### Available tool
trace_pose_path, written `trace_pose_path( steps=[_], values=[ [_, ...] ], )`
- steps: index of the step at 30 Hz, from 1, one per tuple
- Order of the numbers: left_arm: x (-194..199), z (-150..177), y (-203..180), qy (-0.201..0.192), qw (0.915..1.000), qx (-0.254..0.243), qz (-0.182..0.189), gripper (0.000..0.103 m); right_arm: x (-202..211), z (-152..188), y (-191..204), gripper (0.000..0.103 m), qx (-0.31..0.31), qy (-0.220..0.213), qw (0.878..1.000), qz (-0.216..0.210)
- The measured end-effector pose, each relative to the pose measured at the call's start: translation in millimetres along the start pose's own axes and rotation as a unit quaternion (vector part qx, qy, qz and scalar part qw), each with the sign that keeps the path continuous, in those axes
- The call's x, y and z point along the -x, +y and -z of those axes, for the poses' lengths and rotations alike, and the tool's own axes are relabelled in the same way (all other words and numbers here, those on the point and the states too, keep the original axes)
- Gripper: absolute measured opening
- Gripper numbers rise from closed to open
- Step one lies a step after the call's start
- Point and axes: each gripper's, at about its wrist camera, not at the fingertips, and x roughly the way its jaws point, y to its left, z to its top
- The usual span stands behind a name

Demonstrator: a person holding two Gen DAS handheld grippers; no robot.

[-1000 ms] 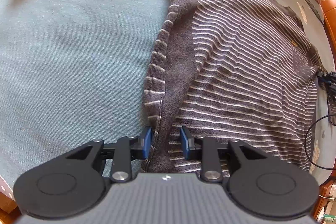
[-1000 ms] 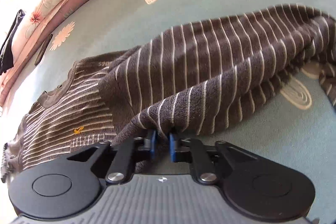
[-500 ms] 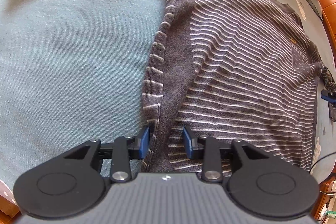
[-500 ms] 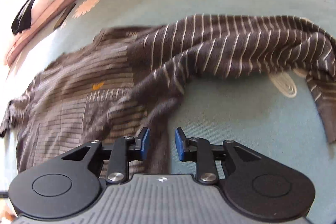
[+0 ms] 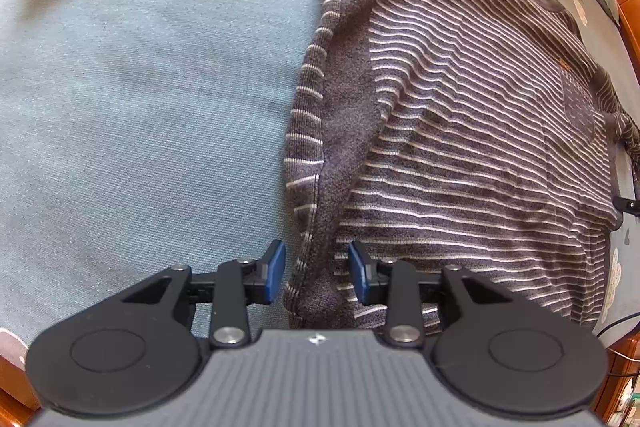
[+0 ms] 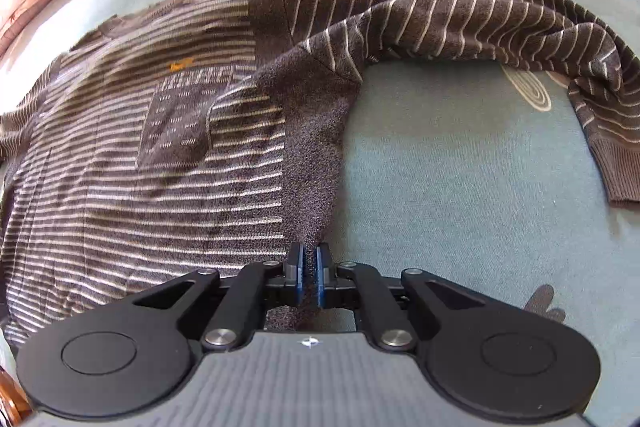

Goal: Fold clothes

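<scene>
Sweater (image 5: pixel 460 115), dark with pale stripes, lies spread face-up on the blue-green bed cover (image 5: pixel 140 87), both sleeves flung outward. Left side: my left hand-held gripper (image 5: pixel 316 277) hangs over the side seam near the hem, fingers spread either side of a raised ridge of knit, pads not pressing it. Right side: my right hand-held gripper (image 6: pixel 310 277) is closing, pads nearly together on the plain grey side panel (image 6: pixel 316 163); a sliver of fabric shows between them. Right sleeve (image 6: pixel 480 15) trails far right. Step in hand, I judge: securing both side edges before the first fold. Next calls for the left to close, then an even lift.
</scene>
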Motion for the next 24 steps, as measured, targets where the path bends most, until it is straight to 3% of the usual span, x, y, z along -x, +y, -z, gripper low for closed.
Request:
trace_pose_path(
  steps=[3,6,7,13,16,20,24],
  values=[
    [6,-6,-1,-0.017,0.9998,-0.002,0.003,0.034,3,0,0,0.014,0.001,0.0,1.0,0.004],
    [11,-9,0,-0.029,0.9996,0.0,0.008,0.037,16,4,-4,0.041,-0.023,-0.028,0.999,-0.011],
    [11,-9,1,-0.031,0.9995,0.0,0.007,0.037,19,7,-6,0.043,-0.027,-0.032,0.999,-0.011],
    [18,-17,7,-0.061,0.9981,0.001,0.013,0.037,19,30,-7,0.043,-0.021,-0.006,1.0,-0.014],
    [20,-40,15,-0.093,0.9941,0.034,0.043,0.038,19,33,-7,0.043,-0.027,-0.005,1.0,-0.014],
    [10,-79,29,-0.127,0.981,0.103,0.104,0.041,18,23,-4,0.043,-0.044,-0.018,0.998,-0.029],
    [-13,-119,23,-0.123,0.9826,0.085,0.109,0.042,16,3,-2,0.052,-0.044,-0.042,0.997,-0.04]
  ],
)
